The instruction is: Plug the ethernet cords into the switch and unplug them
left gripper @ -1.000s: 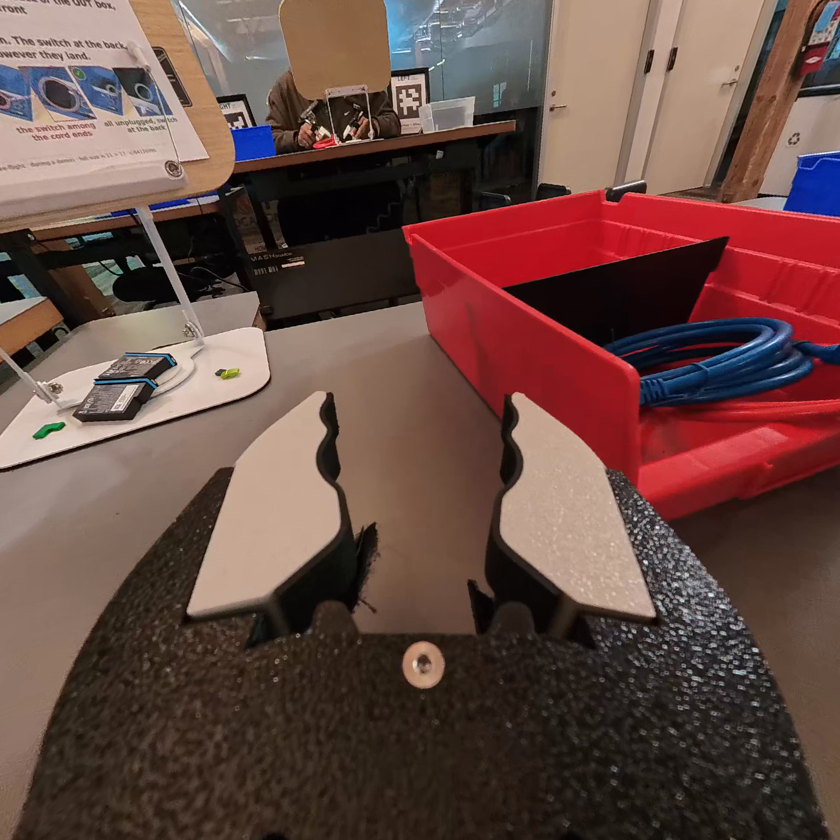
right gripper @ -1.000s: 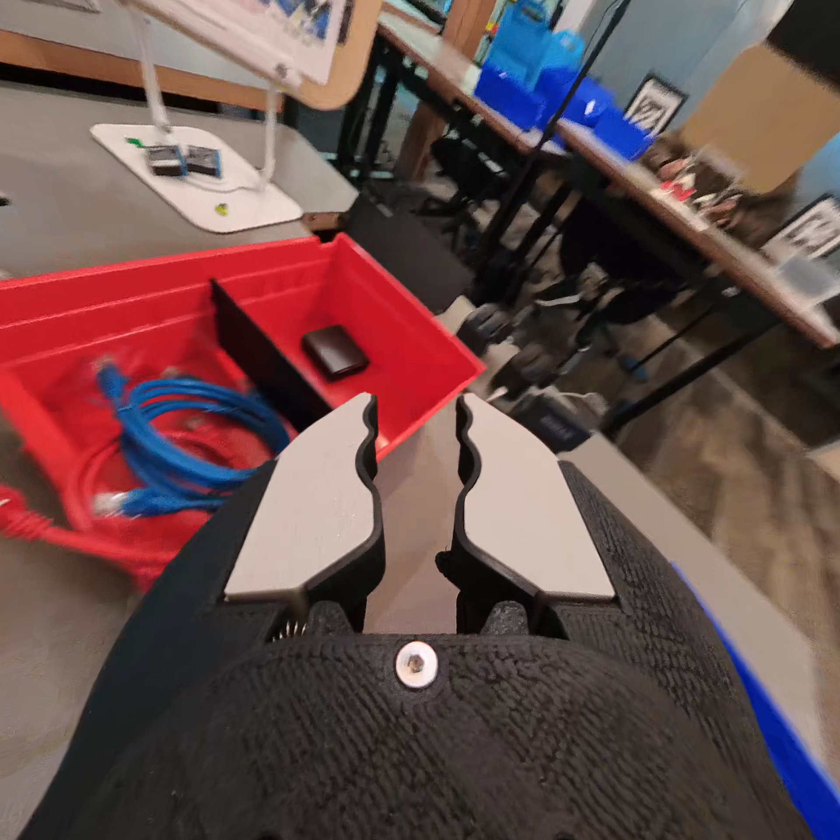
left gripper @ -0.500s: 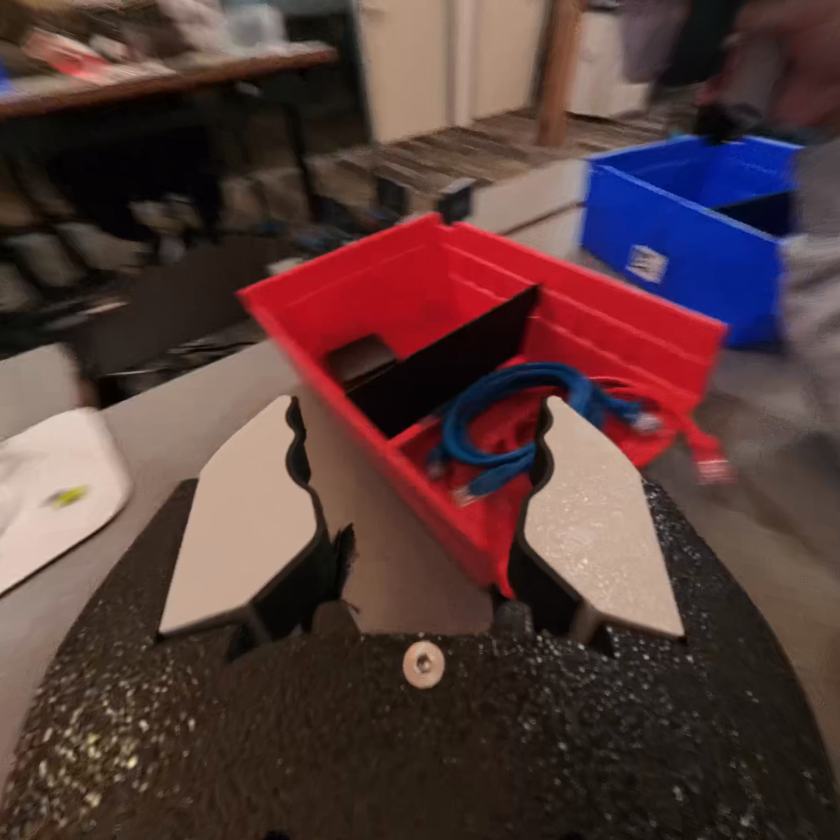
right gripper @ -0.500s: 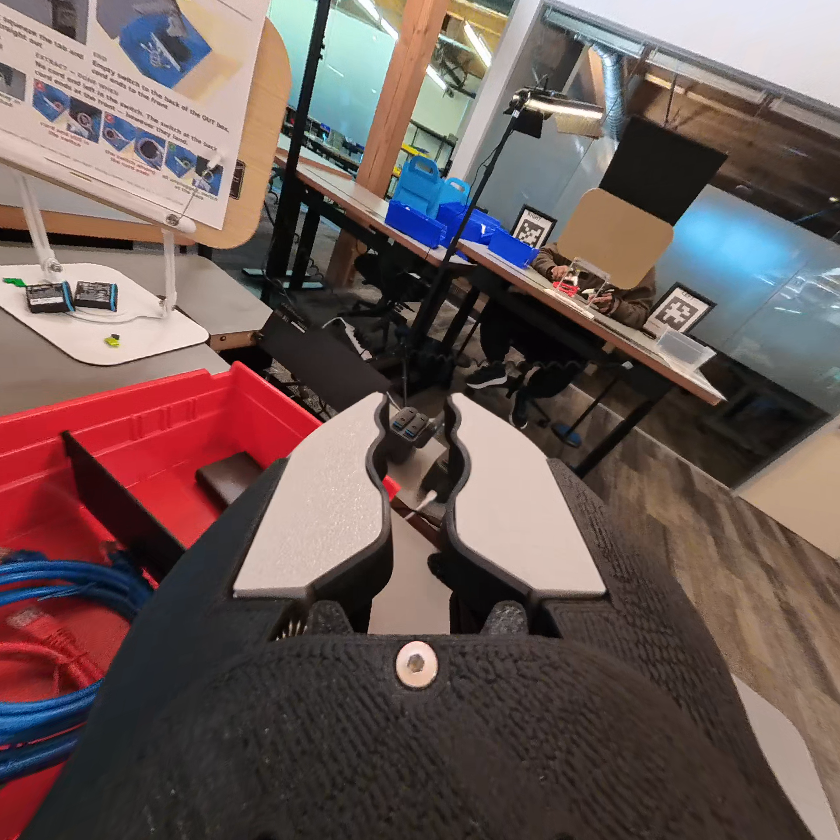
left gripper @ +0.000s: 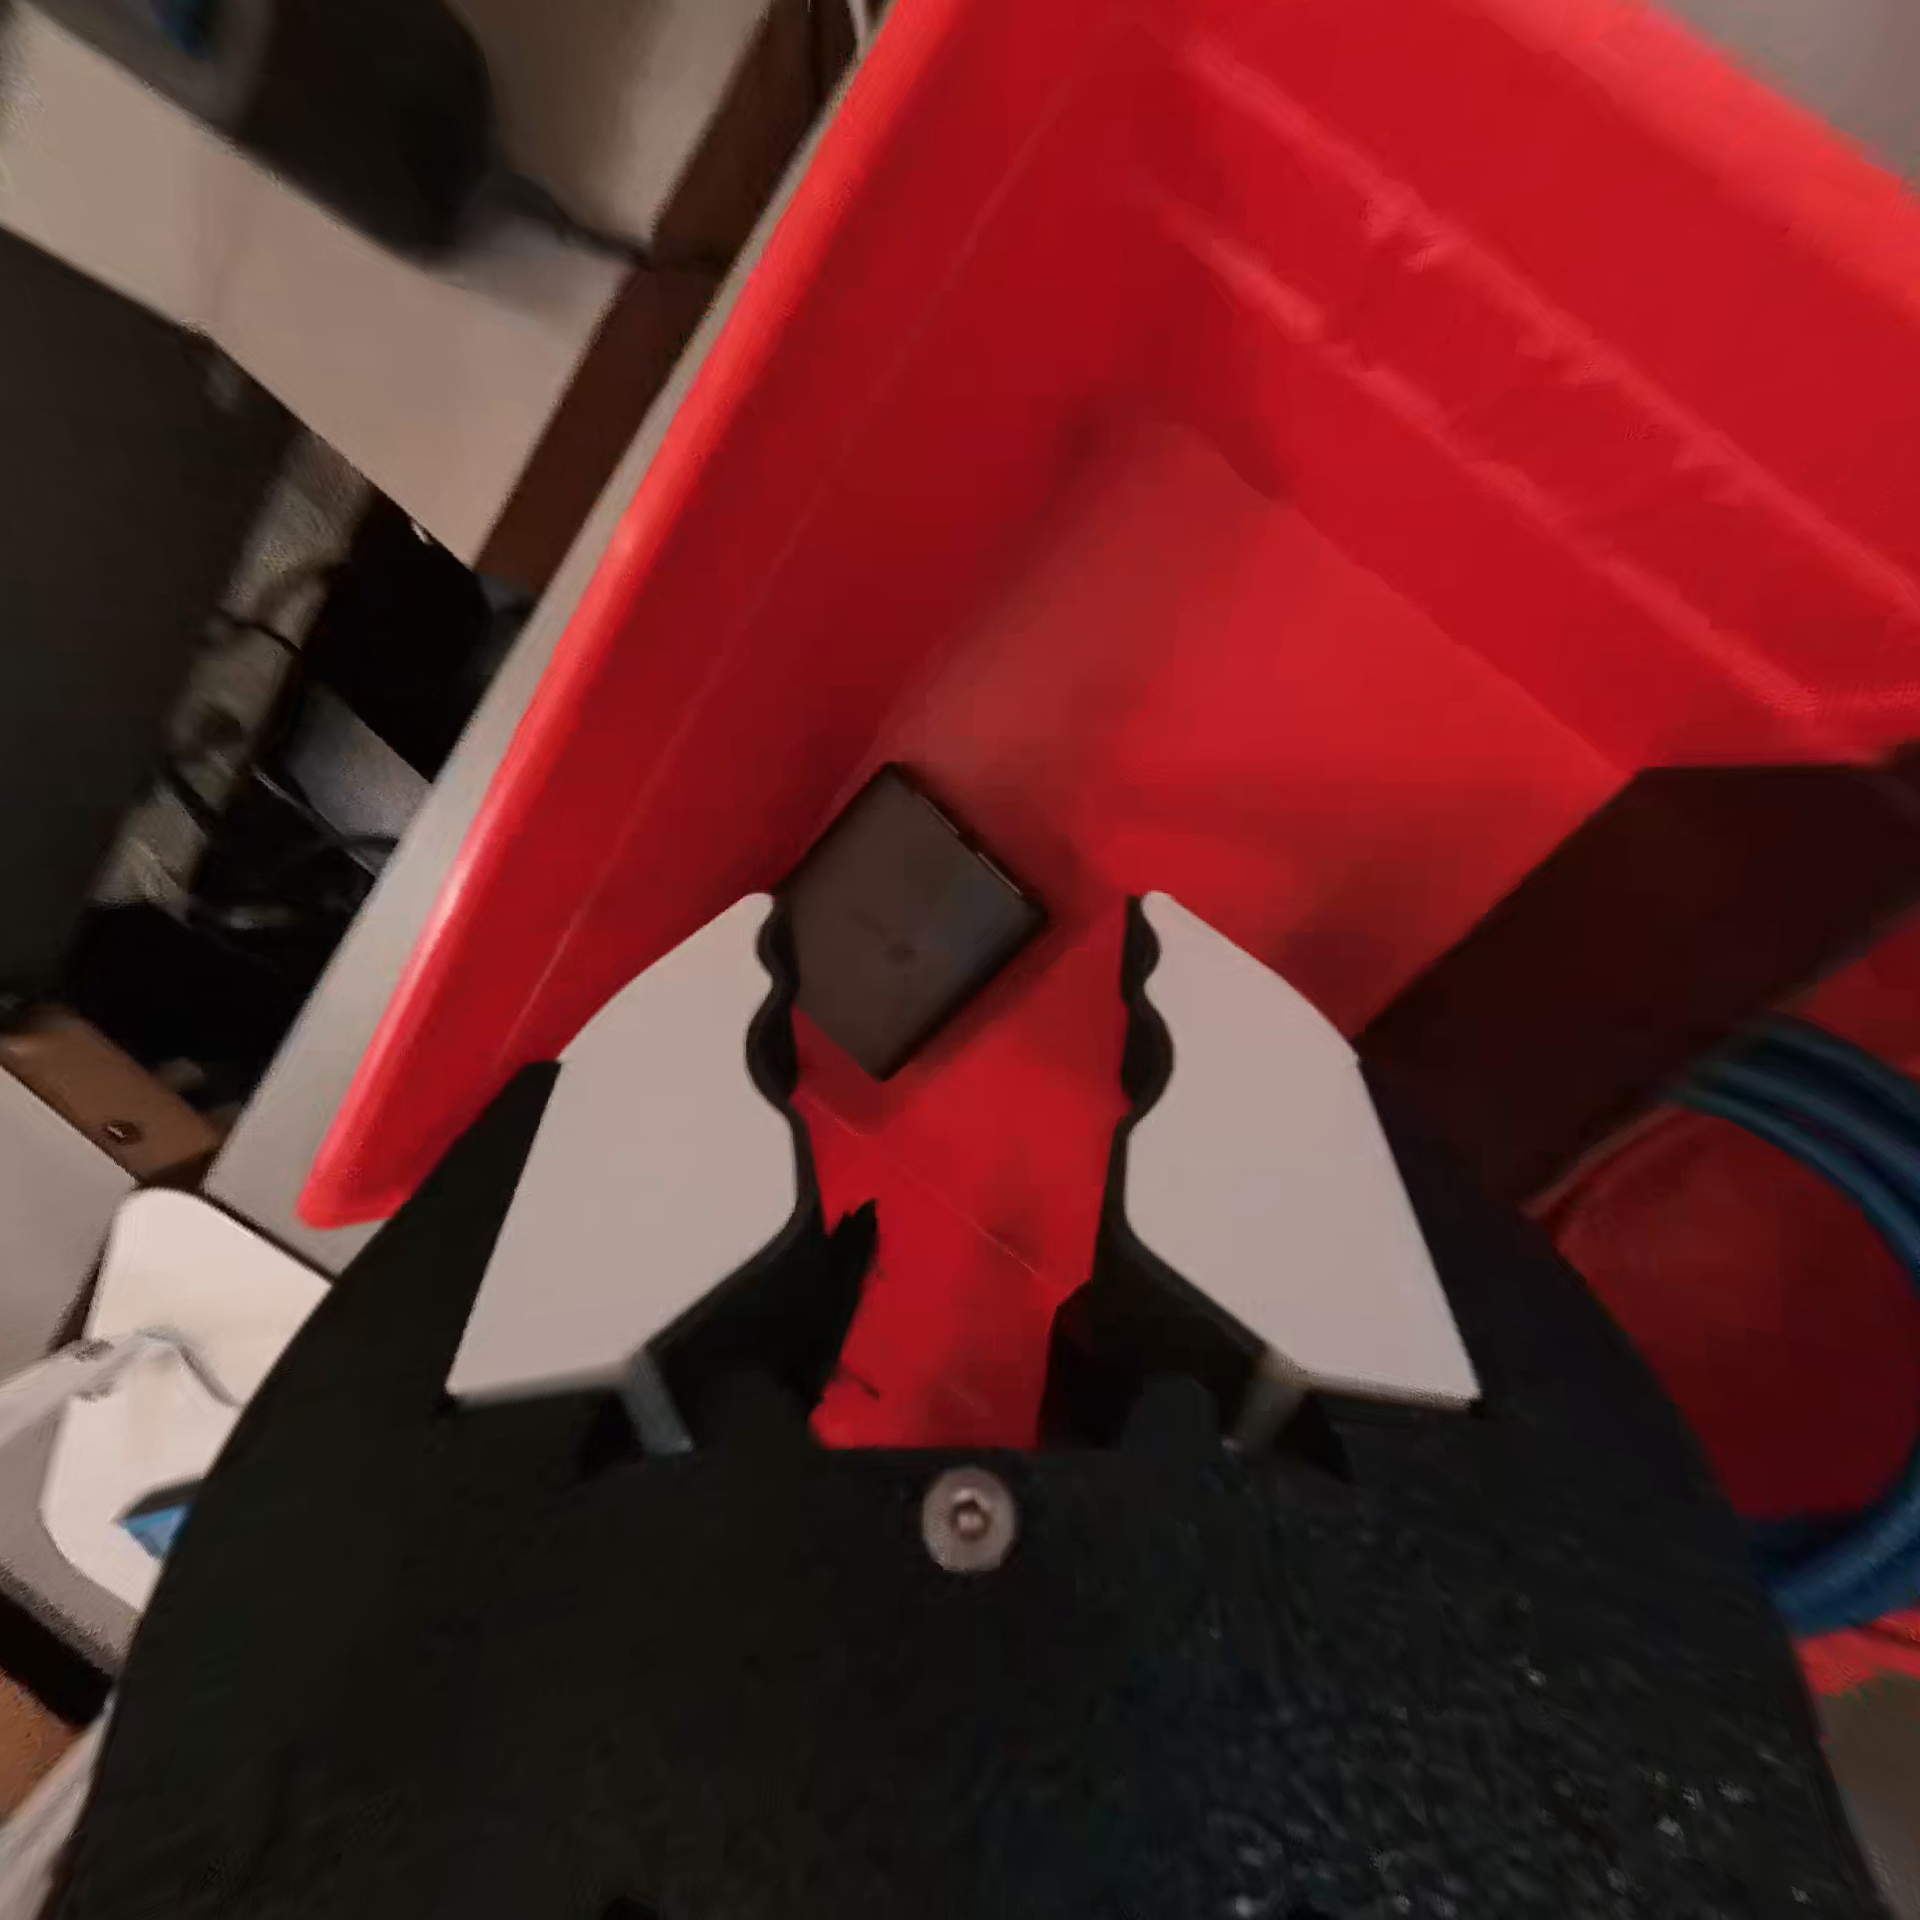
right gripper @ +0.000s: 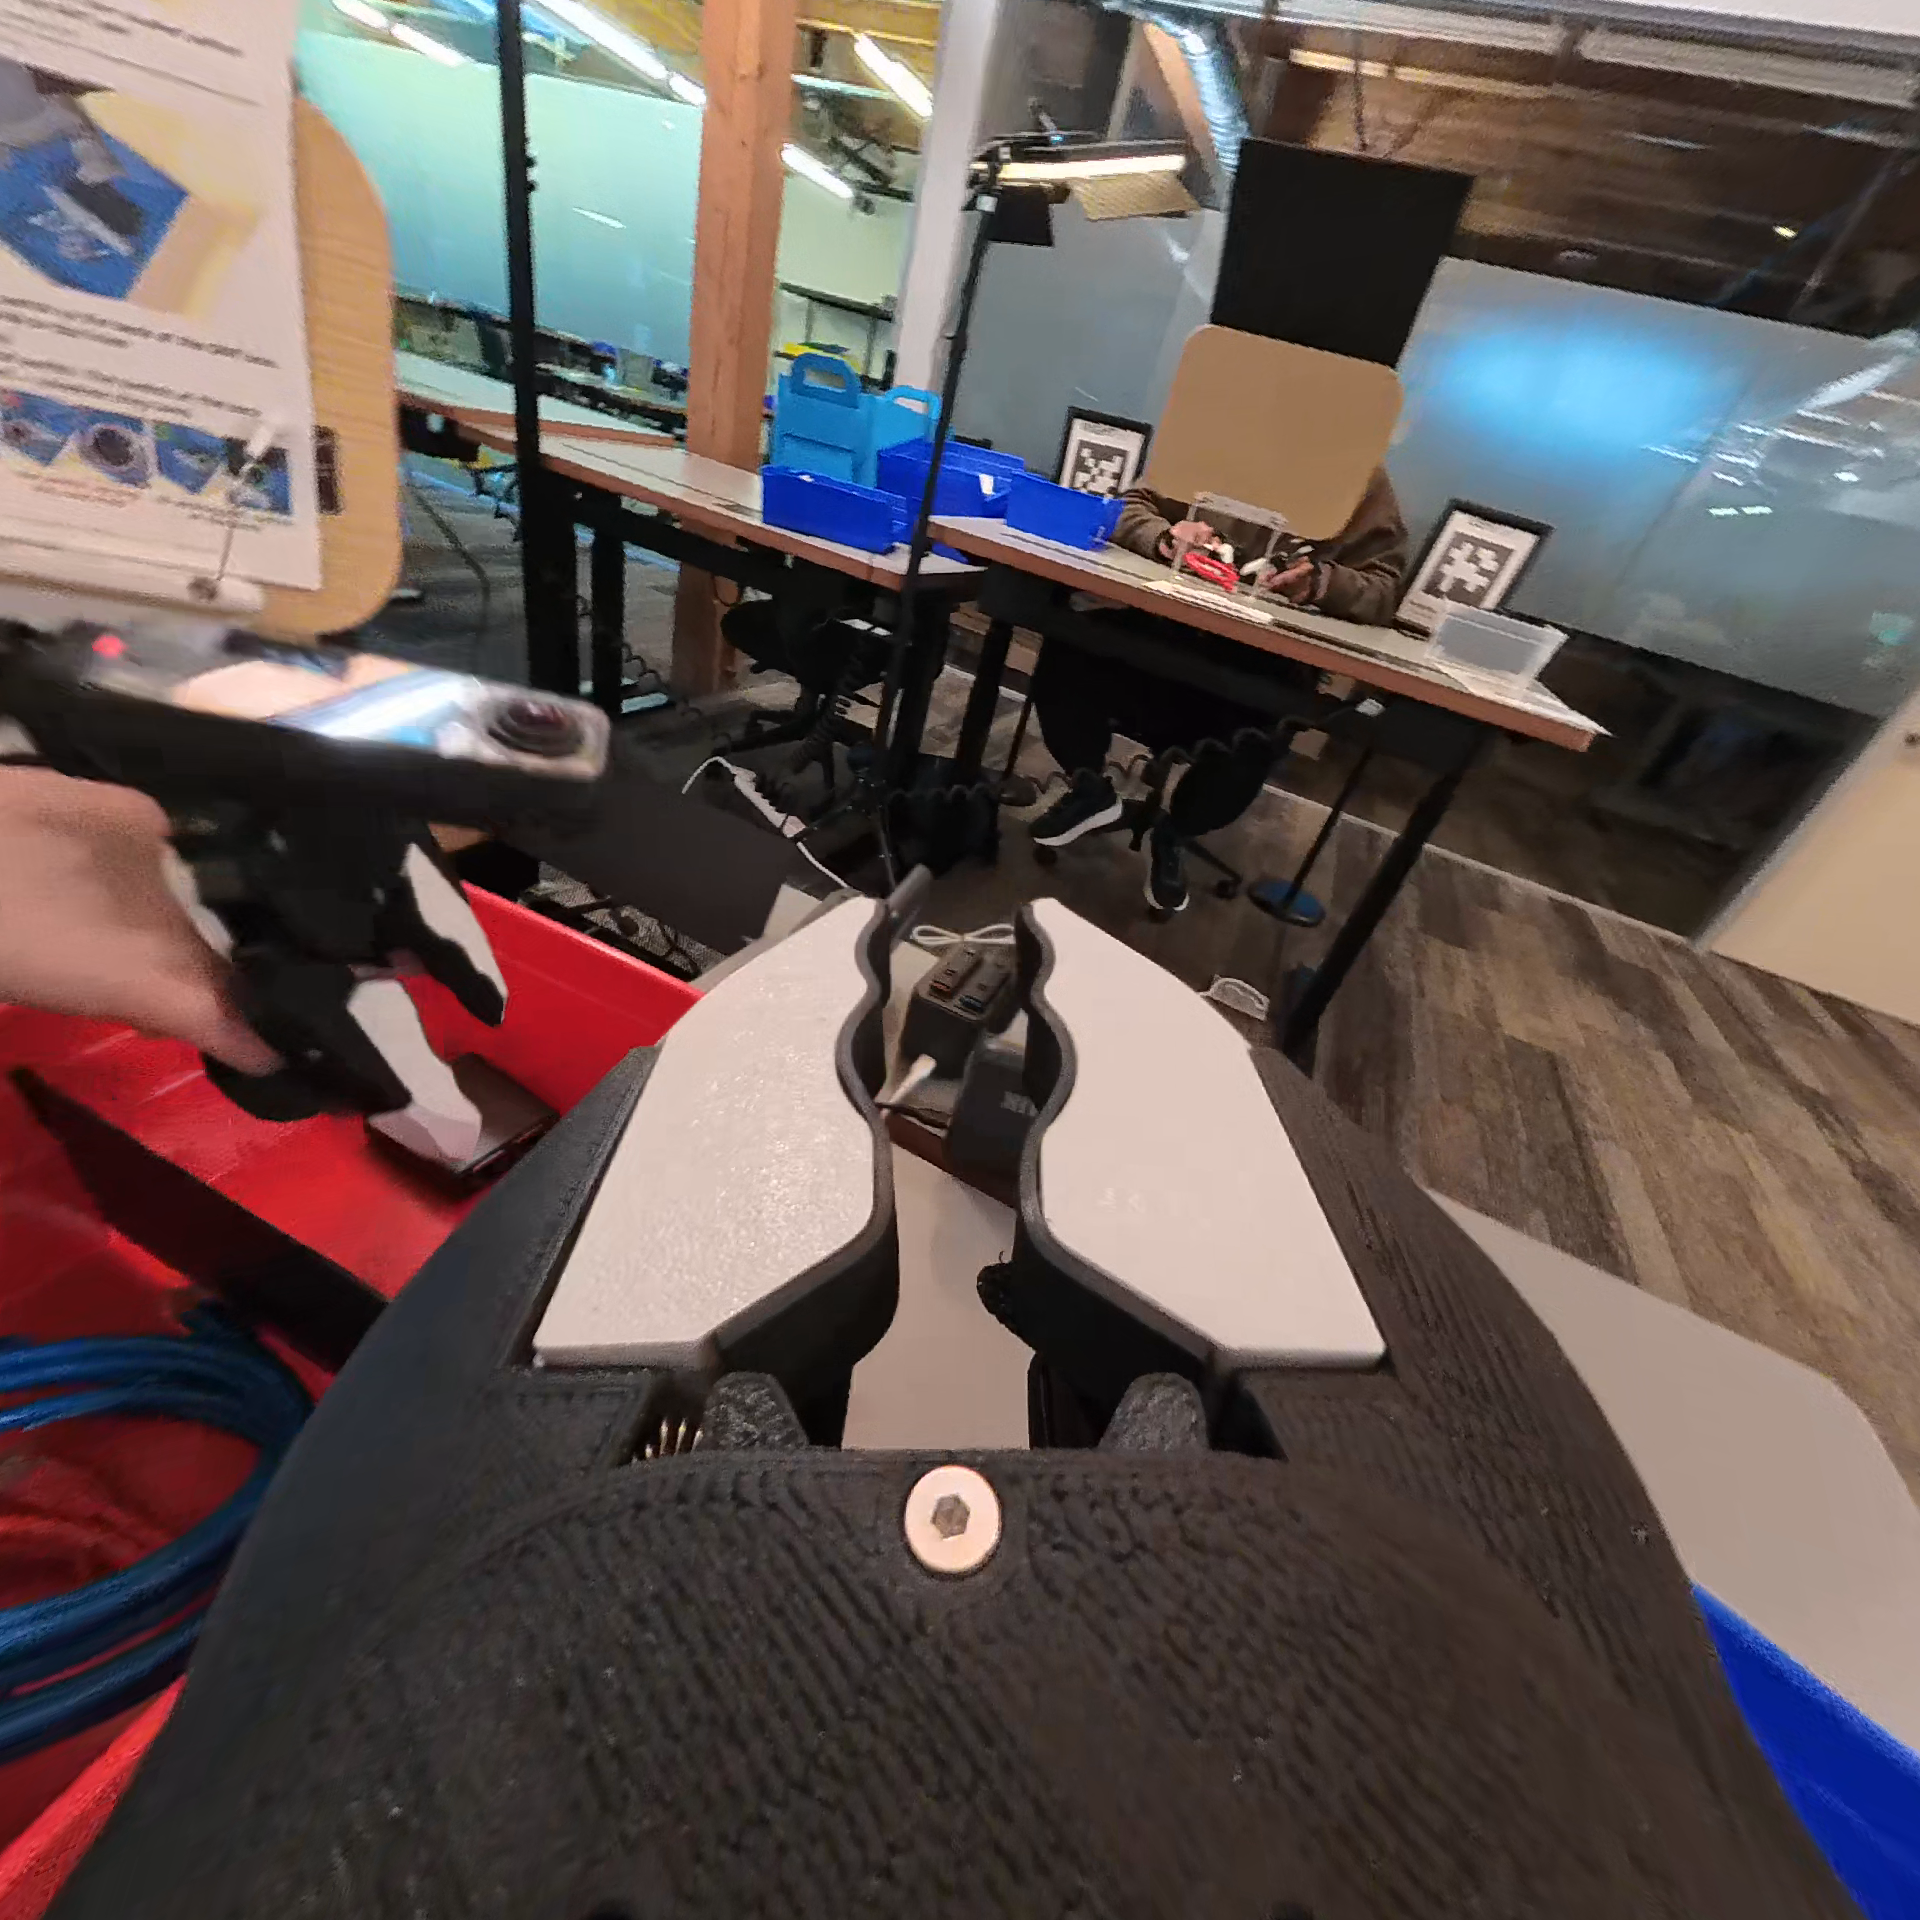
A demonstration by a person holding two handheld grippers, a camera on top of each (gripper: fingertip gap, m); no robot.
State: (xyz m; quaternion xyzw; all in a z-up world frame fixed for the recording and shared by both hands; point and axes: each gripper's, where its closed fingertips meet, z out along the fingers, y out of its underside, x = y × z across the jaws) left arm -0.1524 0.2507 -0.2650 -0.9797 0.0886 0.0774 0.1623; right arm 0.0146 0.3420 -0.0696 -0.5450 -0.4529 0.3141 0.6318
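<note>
My left gripper (left gripper: 956,914) is open and points down into the far compartment of a red bin (left gripper: 1299,436). A small flat black box (left gripper: 909,920) lies on the bin floor just ahead of the fingertips, nearer the left finger. In the right wrist view the left gripper (right gripper: 436,997) hangs over the same black box (right gripper: 488,1127), held by a hand. My right gripper (right gripper: 951,935) is open with a narrow gap and empty, above the grey table beside the bin (right gripper: 582,997). A black divider (left gripper: 1621,914) splits the bin.
Coiled blue cable (right gripper: 114,1455) and red cable lie in the bin's near compartment. A white stand base (left gripper: 135,1382) sits left of the bin, with an instruction sheet (right gripper: 135,312) above. A blue bin edge (right gripper: 1808,1745) is at lower right. A seated person works at a far table (right gripper: 1247,623). Some 25 centimeters of space lies between my two pairs of fingers. My right tips are about 60 centimeters from the white stand base (left gripper: 135,1382), my left tips only 35 centimeters.
My left gripper has swung right and tipped down into the red bin, closing in on the black box. My right gripper has lifted its view from the bin towards the room.
</note>
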